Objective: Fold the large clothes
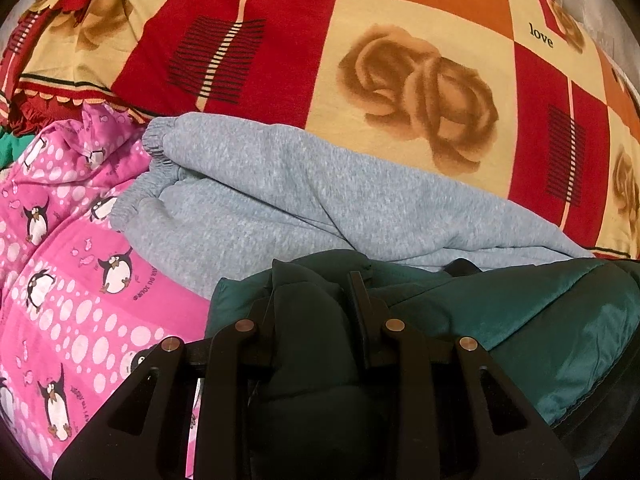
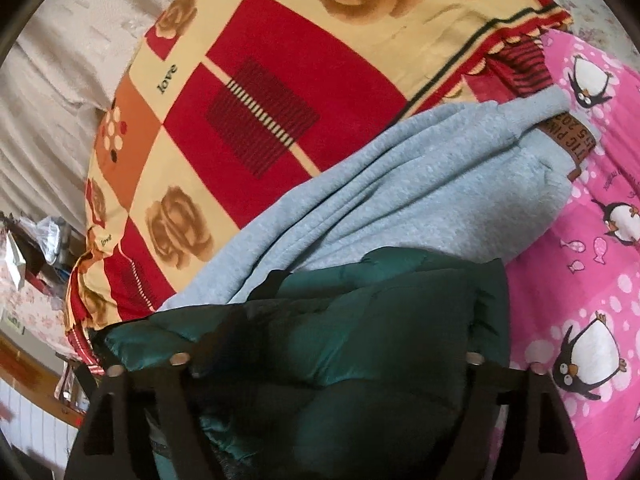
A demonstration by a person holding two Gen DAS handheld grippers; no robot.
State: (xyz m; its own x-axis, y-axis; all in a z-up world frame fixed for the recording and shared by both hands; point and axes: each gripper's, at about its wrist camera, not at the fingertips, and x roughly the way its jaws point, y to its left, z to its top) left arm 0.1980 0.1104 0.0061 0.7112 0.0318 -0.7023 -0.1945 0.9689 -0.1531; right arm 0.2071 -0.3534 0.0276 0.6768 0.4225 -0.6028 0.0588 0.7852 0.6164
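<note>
A dark green padded jacket (image 1: 540, 320) fills the bottom of both views (image 2: 360, 340). My left gripper (image 1: 316, 280) is shut on a bunched fold of the jacket, which bulges between its black fingers (image 1: 360, 304). My right gripper (image 2: 328, 360) holds a thick wad of the jacket between its arms; its fingertips are hidden under the fabric. Grey sweatpants (image 1: 280, 200) lie folded just beyond the jacket, with elastic cuffs at the left; they also show in the right wrist view (image 2: 420, 200) with a brown label.
A red, cream and orange quilt (image 1: 320, 40) with rose prints lies behind the clothes (image 2: 260, 100). A pink penguin-print sheet (image 1: 60, 280) covers the bed (image 2: 580, 280). A beige curtain (image 2: 60, 60) and cluttered furniture (image 2: 32, 248) stand at the left.
</note>
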